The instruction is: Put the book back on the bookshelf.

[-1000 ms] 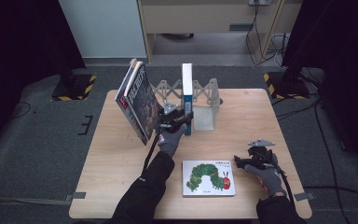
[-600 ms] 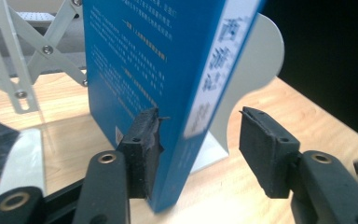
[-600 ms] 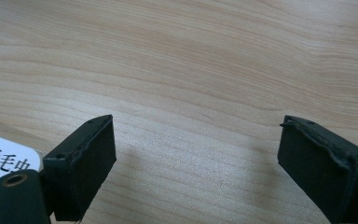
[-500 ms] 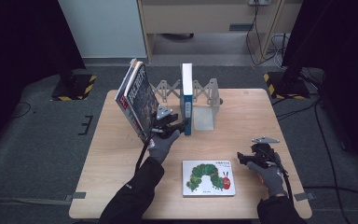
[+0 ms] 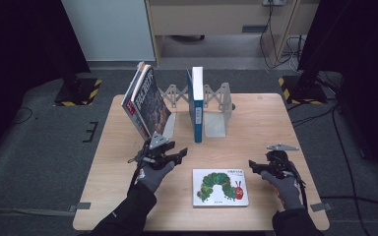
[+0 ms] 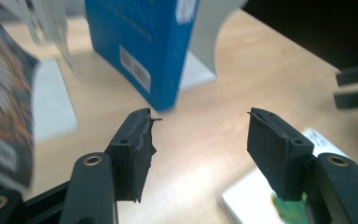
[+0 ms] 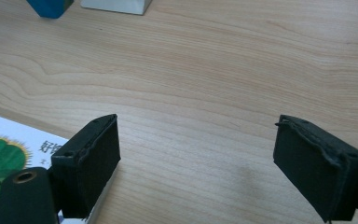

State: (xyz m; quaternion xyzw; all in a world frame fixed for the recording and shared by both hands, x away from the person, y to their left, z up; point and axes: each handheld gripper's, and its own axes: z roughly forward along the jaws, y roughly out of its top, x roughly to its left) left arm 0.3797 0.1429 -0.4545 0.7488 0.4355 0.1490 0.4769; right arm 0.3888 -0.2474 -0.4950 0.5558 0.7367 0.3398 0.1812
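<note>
Picture book point(image 5: 221, 187): white cover with a green caterpillar, lying flat near the front edge of the table point(image 5: 266, 123), between the two grippers and touched by neither. Judged to be the item in hand, since both grippers sit just beside it.

Table: pale wood, rectangular, bearing all items listed below.

Book rack point(image 5: 216, 109): grey metal, expanding type with scissor links, standing at the far side of the table. Two end plates visible.

Leaning books point(image 5: 146, 103): a small group with dark illustrated covers, tilted against the left end plate of the rack. Judged already shelved.

Blue book point(image 5: 196, 104): upright on its edge in the rack, spine toward the camera, well apart from the leaning group. Its lower corner and barcode show in the left gripper view point(image 6: 144, 51). Judged already shelved.

Left gripper point(image 5: 163, 156): held low over the table in front of the leaning books, to the left of the picture book. Jaws stand wide apart with nothing between them; the corner of the picture book point(image 6: 256, 203) lies just under the right-hand jaw.

Right gripper point(image 5: 268, 166): near the right edge of the picture book, jaws spread and empty over bare wood.

Status: two lots in the rack; the picture book not yet gripped, lifted or stood up. The last shelving step appears to remain.
</note>
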